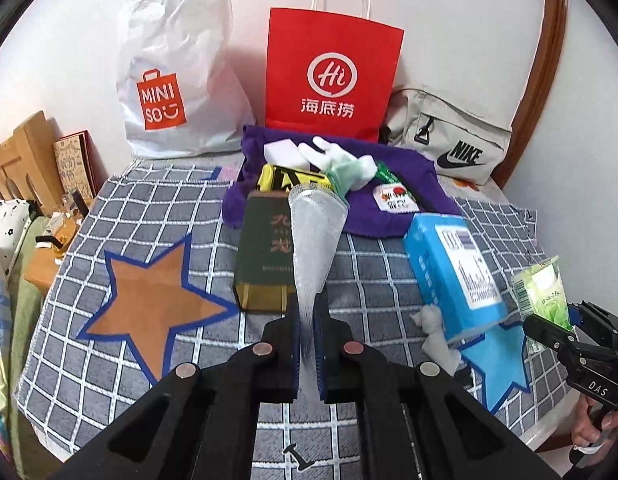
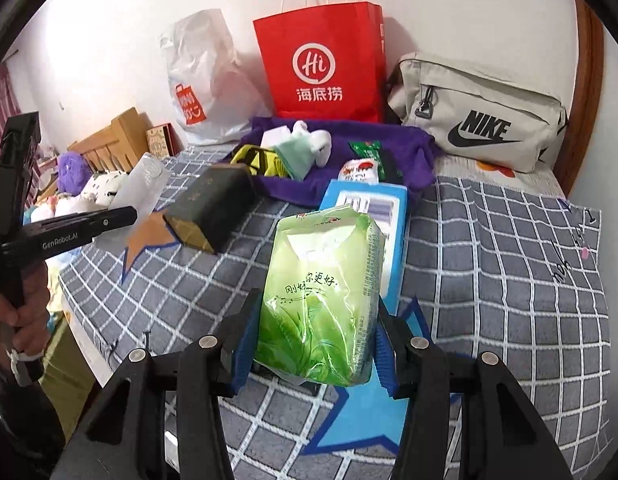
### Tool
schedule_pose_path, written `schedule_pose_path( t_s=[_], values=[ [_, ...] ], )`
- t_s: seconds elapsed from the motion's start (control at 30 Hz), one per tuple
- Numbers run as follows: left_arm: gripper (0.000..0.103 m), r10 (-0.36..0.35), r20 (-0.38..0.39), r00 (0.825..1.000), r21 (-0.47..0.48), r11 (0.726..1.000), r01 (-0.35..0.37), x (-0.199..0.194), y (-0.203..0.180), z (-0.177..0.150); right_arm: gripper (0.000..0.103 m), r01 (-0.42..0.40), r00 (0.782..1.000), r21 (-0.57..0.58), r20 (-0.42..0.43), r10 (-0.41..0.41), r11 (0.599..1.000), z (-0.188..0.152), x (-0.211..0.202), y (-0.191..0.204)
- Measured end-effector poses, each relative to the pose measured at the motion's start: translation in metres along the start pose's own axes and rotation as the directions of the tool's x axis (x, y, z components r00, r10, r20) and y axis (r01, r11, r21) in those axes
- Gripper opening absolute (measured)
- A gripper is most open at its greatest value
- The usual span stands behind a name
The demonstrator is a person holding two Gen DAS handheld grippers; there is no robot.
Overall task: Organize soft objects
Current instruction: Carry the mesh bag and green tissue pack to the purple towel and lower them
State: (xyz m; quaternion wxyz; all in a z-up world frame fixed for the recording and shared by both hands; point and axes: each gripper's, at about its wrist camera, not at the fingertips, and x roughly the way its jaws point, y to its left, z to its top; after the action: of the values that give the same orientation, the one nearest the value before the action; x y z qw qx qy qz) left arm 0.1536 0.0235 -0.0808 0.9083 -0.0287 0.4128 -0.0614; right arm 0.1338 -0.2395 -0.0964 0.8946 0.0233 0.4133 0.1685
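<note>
My left gripper (image 1: 307,314) is shut on a thin white textured pouch (image 1: 315,232), which stands up from the jaws above the checked blanket (image 1: 157,200). In the right wrist view that pouch (image 2: 145,184) shows at the left, in the left gripper (image 2: 123,216). My right gripper (image 2: 315,344) is shut on a green tissue pack (image 2: 321,280), held off the blanket; the pack (image 1: 543,292) also shows at the right edge of the left wrist view. A blue tissue pack (image 2: 393,208) lies just behind it. A purple towel (image 1: 373,220) further back carries several small items.
A dark green box (image 1: 265,256) lies left of centre on the blanket. Against the wall stand a white Miniso bag (image 1: 177,76), a red paper bag (image 1: 333,72) and a beige Nike bag (image 1: 453,136). A wooden headboard (image 1: 25,148) and a person's hand (image 2: 25,312) are at the left.
</note>
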Motion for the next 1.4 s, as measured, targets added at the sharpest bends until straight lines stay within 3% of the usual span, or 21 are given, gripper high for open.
schedule_pose_path(
  t_s=[0.7, 1.4],
  values=[
    [0.006, 0.014, 0.015, 1.000, -0.013, 1.000, -0.014, 0.026, 0.004, 0.066, 0.050, 0.013, 0.998, 0.026, 0.057, -0.015, 1.000, 0.085, 0.020, -0.021],
    [0.006, 0.028, 0.000, 1.000, -0.029, 0.999, -0.028, 0.074, 0.010, 0.111, 0.050, -0.005, 0.998, 0.020, 0.070, 0.003, 1.000, 0.148, 0.072, -0.034]
  ],
)
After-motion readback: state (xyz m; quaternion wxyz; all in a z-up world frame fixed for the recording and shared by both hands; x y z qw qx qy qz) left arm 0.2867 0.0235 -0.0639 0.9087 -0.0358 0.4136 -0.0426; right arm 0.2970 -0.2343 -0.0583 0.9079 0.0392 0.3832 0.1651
